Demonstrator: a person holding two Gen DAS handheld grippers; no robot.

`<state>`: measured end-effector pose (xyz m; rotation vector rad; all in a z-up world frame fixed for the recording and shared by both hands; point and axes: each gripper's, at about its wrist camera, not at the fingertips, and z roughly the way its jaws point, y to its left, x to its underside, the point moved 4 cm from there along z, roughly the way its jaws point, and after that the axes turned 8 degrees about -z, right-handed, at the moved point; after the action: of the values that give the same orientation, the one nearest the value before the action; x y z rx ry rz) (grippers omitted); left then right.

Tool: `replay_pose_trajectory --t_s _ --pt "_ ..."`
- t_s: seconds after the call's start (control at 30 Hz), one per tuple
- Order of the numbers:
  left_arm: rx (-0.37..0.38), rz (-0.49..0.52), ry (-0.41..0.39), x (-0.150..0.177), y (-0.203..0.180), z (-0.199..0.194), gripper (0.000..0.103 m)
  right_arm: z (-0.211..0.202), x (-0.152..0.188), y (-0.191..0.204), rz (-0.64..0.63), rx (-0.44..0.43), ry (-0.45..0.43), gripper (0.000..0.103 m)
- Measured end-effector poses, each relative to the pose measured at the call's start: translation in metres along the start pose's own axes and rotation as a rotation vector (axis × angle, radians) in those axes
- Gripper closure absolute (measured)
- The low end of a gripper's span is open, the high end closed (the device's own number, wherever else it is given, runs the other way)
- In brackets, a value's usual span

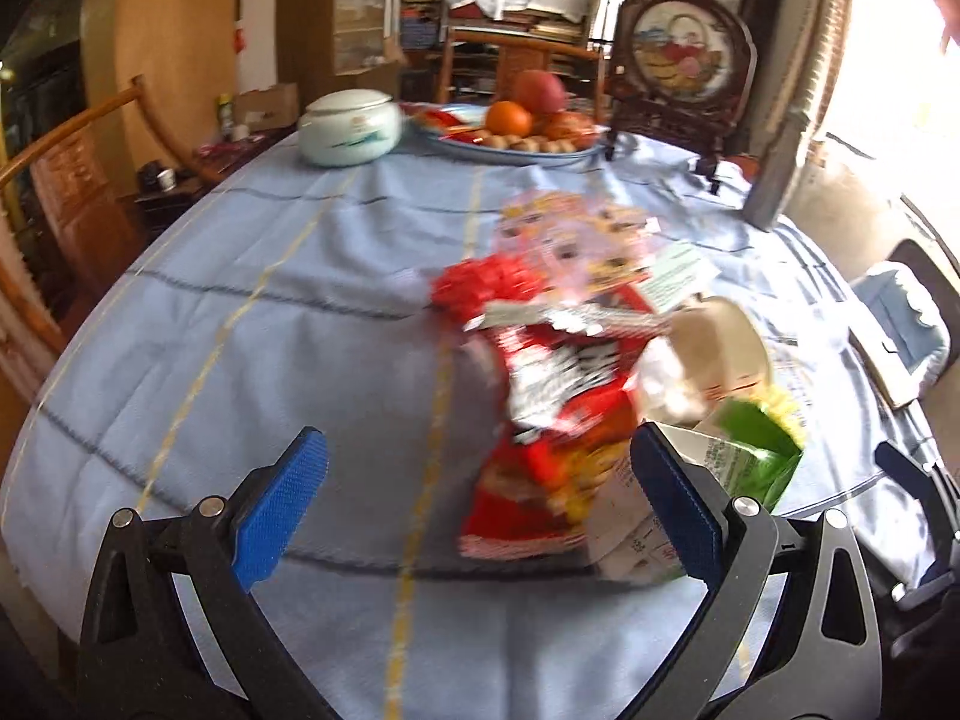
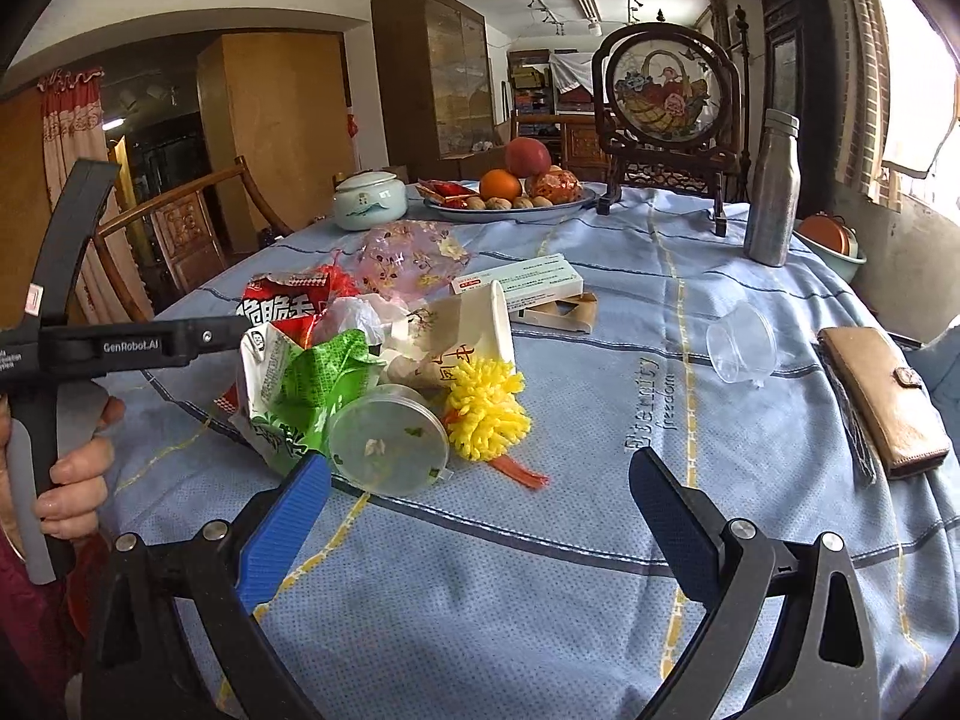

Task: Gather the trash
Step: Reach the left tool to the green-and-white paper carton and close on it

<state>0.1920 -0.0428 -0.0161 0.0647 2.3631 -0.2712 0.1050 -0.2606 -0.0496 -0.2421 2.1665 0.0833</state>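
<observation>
Both grippers are hanging wide open and empty over the table [image 2: 750, 540] — the trash pile [image 2: 360, 372] is lying just ahead-left of the right gripper [image 2: 480, 480], ahead-right of the left gripper [image 1: 480, 480], its red wrapper [image 1: 540, 450] pointing lengthwise between the jaws.

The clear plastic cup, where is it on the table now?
In the right wrist view, the clear plastic cup lies on its side right of centre, between the paper cup and the brown wallet.

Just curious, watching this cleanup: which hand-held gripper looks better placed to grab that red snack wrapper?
Probably the left hand-held gripper: it is open, with the red snack wrapper right ahead between its fingers. From the right hand-held gripper, a green bag and clear lid lie in front.
</observation>
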Motion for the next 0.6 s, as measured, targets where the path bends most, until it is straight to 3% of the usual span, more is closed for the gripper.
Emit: replay_pose_trajectory --t_s 0.1,0.23,0.4,0.5,0.6 --pt "0.002 0.046 -0.008 -0.005 -0.020 0.007 0.007 -0.001 0.001 0.001 -0.015 -0.022 -0.008 0.005" --pt "0.005 -0.009 0.035 -0.010 -0.025 0.018 0.007 -0.002 0.001 0.003 -0.032 -0.036 -0.018 0.005" --pt "0.101 -0.035 -0.083 -0.002 -0.026 -0.029 0.007 -0.001 0.001 0.001 -0.007 -0.082 -0.025 0.005" --pt "0.243 0.030 -0.025 0.009 -0.051 -0.033 0.007 -0.002 0.002 -0.003 0.018 -0.110 -0.034 0.005" --pt "0.233 0.097 0.037 0.019 -0.074 -0.013 0.007 -0.006 0.004 -0.005 0.020 -0.108 -0.039 0.005"
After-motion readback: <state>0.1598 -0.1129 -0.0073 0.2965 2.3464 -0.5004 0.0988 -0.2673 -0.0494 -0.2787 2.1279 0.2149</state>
